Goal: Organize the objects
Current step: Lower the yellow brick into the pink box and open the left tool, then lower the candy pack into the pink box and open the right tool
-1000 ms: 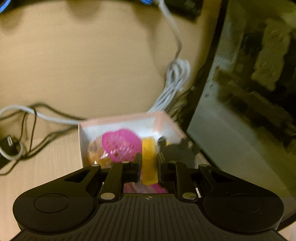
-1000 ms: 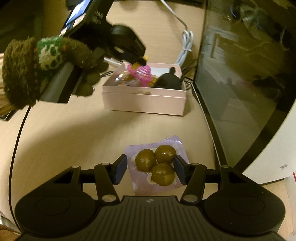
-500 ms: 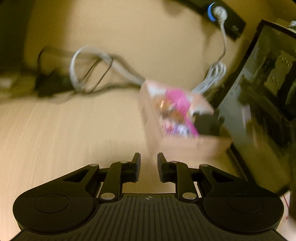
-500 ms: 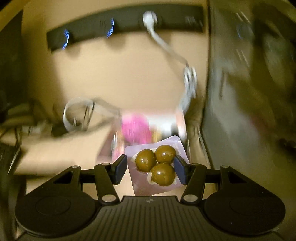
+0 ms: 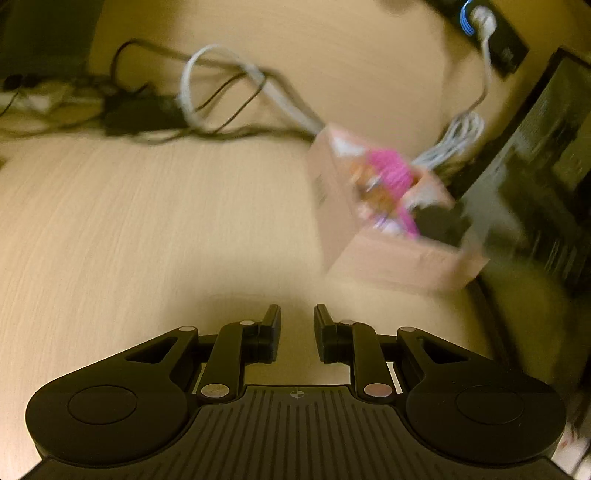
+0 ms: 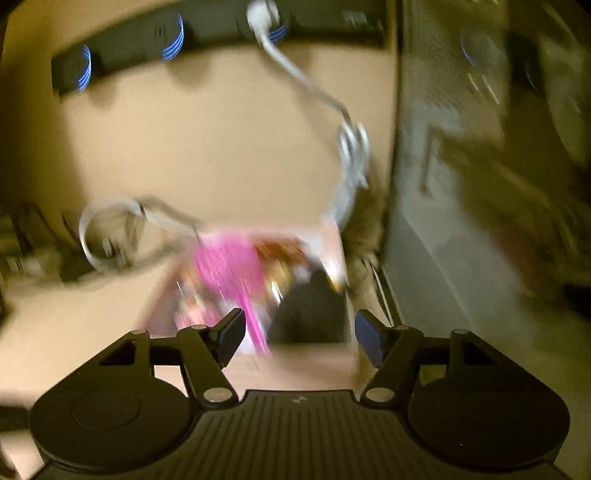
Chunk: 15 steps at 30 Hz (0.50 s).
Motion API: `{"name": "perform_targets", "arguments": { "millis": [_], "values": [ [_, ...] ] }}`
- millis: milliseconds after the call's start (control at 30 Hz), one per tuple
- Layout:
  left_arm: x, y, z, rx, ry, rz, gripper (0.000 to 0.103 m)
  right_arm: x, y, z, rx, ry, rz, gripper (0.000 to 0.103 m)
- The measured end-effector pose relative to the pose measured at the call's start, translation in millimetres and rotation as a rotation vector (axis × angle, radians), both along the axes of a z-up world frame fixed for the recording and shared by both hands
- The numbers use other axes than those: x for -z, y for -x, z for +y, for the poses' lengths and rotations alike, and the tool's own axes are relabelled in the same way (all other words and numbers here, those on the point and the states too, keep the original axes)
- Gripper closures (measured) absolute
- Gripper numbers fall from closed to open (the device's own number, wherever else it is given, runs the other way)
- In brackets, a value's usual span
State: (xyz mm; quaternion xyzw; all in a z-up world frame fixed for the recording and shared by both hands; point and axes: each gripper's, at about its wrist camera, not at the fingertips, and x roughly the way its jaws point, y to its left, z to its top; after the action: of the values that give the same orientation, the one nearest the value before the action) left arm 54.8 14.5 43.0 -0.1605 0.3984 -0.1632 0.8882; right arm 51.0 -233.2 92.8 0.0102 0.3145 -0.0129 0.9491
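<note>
Blurred pink box (image 5: 391, 254) on wooden desk (image 5: 147, 229); no writing legible.

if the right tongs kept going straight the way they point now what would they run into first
Most likely the pink box just beyond the right tongs, or the dark thing inside it. The tongs are opening with nothing between them. The picture is blurred, so depth is uncertain.

A black power strip (image 6: 221, 33) with blue-lit sockets lies along the desk's (image 5: 129, 221) far edge, a white plug (image 6: 260, 11) in it. Its coiled white cable (image 5: 456, 140) lies near the right edge, beside a dark computer case (image 6: 480, 184). Tangled black cables (image 5: 140, 114) crowd the far left corner.
</note>
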Motion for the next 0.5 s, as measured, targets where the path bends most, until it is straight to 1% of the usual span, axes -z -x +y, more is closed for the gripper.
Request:
{"name": "perform_targets", "arguments": {
  "millis": [33,100,167,233,267,400,433,467,500],
  "values": [
    [-9,-7,-5,0.017,0.019,-0.023,0.082,9,4,-2,0.006,0.015,0.024,0.037],
    [-23,-18,-17,0.053,0.024,-0.066,0.082,21,8,-5,0.020,0.042,0.053,0.037],
    [-35,-32,-33,0.080,-0.004,-0.109,0.082,29,9,-7,0.026,0.062,0.066,0.038],
    [-39,-47,-48,0.074,-0.061,-0.127,0.082,33,6,-8,0.031,0.083,0.071,0.041],
    [-38,-55,-54,0.067,-0.089,-0.123,0.082,36,5,-8,0.035,0.095,0.073,0.042],
    [-22,-80,-73,0.052,-0.173,-0.064,0.082,43,-7,-9,0.045,0.150,0.071,0.043],
    [-18,-84,-75,0.044,-0.205,-0.046,0.073,46,-9,-10,0.042,0.166,0.073,0.043],
    [-13,-87,-76,0.036,-0.227,-0.029,0.058,48,-10,-11,0.041,0.178,0.074,0.043],
    [-11,-86,-74,0.011,-0.241,-0.028,0.050,49,-14,-10,0.039,0.189,0.076,0.043]
  ]
}}
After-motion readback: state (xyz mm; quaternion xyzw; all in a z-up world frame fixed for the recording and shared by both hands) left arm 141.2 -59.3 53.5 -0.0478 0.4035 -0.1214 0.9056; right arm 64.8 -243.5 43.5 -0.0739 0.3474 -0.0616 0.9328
